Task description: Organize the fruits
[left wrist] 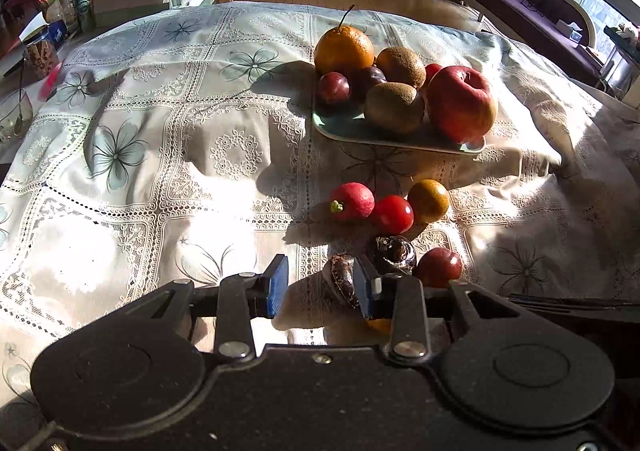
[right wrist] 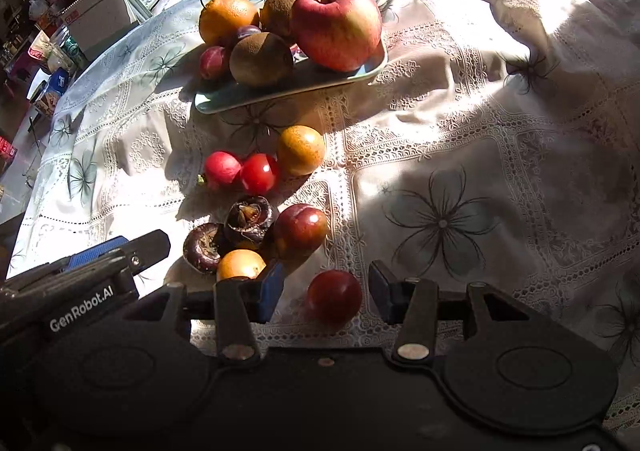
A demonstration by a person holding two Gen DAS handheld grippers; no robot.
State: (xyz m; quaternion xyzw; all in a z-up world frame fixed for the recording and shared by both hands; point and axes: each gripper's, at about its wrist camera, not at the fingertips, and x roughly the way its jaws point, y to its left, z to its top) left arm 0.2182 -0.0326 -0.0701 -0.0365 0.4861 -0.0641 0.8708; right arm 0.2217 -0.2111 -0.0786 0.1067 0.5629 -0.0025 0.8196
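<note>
Our right gripper (right wrist: 322,297) stands wide apart, its blue pads on either side of a dark red plum (right wrist: 334,301) that lies on the lace tablecloth (right wrist: 460,139); the plum touches neither pad. Our left gripper (left wrist: 320,285) is also spread wide and holds nothing; its right pad sits just beside a dark water chestnut (left wrist: 344,279).

Beyond the right gripper we see a small orange fruit (right wrist: 240,265) against its left pad, then a second water chestnut (right wrist: 248,217) and another plum (right wrist: 301,230) close together. Farther out lie a pink radish-like fruit (right wrist: 222,169), a cherry tomato (right wrist: 259,173) and a yellow-orange fruit (right wrist: 301,150), touching in a row.

Past these, toward the tablecloth's far edge, the pale green tray (right wrist: 224,101) carries a big red apple (right wrist: 336,25), two kiwis (right wrist: 261,59), an orange (right wrist: 228,19) and small plums (right wrist: 214,62).
</note>
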